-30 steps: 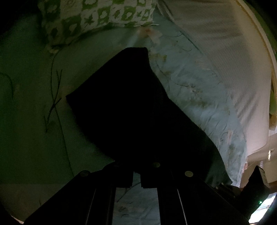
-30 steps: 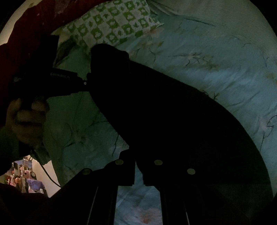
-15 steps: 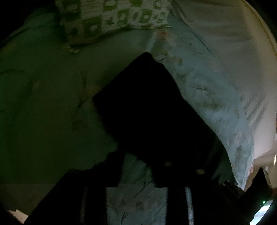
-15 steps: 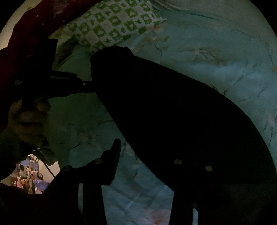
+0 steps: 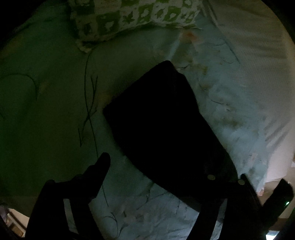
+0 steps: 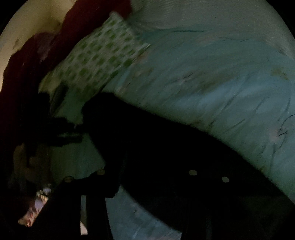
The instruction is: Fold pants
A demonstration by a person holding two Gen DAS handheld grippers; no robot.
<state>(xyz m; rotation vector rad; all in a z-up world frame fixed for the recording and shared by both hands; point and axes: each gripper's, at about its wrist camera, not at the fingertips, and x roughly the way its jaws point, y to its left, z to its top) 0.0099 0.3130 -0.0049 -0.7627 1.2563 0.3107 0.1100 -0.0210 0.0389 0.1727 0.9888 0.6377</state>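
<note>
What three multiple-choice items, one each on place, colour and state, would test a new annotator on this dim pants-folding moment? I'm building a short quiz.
1. Where do the black pants lie?
A. on the pale blue floral bedsheet
B. on a wooden floor
C. on top of the pillow

2. What colours is the checked pillow?
A. red and black
B. green and white
C. plain blue

3. How does the left claw stand?
A. shut on the pants
B. shut on nothing
C. open

Key: 1 A, sheet shows all round the pants; 2 B, green squares on white; 3 C, its fingers stand wide apart, having just been opening, pressing no cloth.
</note>
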